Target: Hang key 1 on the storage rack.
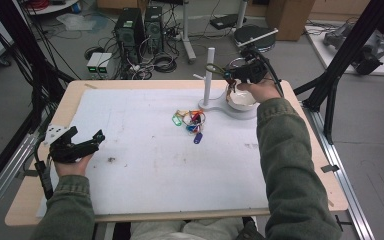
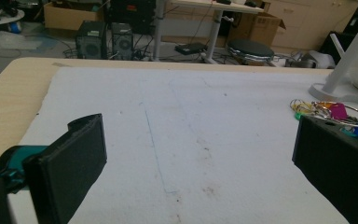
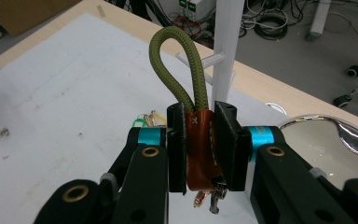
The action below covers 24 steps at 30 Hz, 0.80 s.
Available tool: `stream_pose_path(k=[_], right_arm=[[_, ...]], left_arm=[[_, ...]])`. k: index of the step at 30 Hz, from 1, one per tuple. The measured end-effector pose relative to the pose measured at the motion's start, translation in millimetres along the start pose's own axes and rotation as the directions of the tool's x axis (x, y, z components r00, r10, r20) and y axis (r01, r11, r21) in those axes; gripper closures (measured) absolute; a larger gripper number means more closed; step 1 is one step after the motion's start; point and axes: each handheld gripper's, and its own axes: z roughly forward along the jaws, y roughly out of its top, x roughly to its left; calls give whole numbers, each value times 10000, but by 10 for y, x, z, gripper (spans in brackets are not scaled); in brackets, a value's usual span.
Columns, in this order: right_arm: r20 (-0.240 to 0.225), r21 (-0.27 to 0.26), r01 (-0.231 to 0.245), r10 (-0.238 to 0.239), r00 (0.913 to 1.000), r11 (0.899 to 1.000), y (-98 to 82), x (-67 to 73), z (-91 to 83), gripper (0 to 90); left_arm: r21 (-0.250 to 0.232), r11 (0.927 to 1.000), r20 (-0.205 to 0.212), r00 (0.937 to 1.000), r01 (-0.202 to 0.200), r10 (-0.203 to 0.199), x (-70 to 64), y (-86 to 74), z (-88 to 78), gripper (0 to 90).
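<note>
While the left gripper [image 1: 87, 142] rests wide-jawed on the white mat [image 1: 145, 165], the right gripper [image 3: 200, 144] pinches a brown leather keyring [image 3: 199, 149] with an olive braided cord loop beside the white peg stand [image 1: 209, 80].

Dim, even light; soft focus

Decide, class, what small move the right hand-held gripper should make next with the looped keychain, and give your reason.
Probably ease the right hand-held gripper toward the white stand until the olive cord loop slips over a peg. The jaws are shut on the keychain's brown leather tab, the loop stands upright and free, and the peg sits just behind it.
</note>
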Motion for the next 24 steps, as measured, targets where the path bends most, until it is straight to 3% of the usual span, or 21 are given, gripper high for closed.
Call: stream_pose_path(k=[5, 24], right_arm=[[147, 331, -11, 7, 9999, 9995, -4, -27, 100, 752], [502, 440, -360, 338, 9982, 9984, -39, -109, 254, 750]], left_arm=[[19, 10000, -18, 10000, -10, 10, 8, 0, -6, 32], [117, 9999, -41, 9999, -128, 128, 4, -3, -11, 32]])
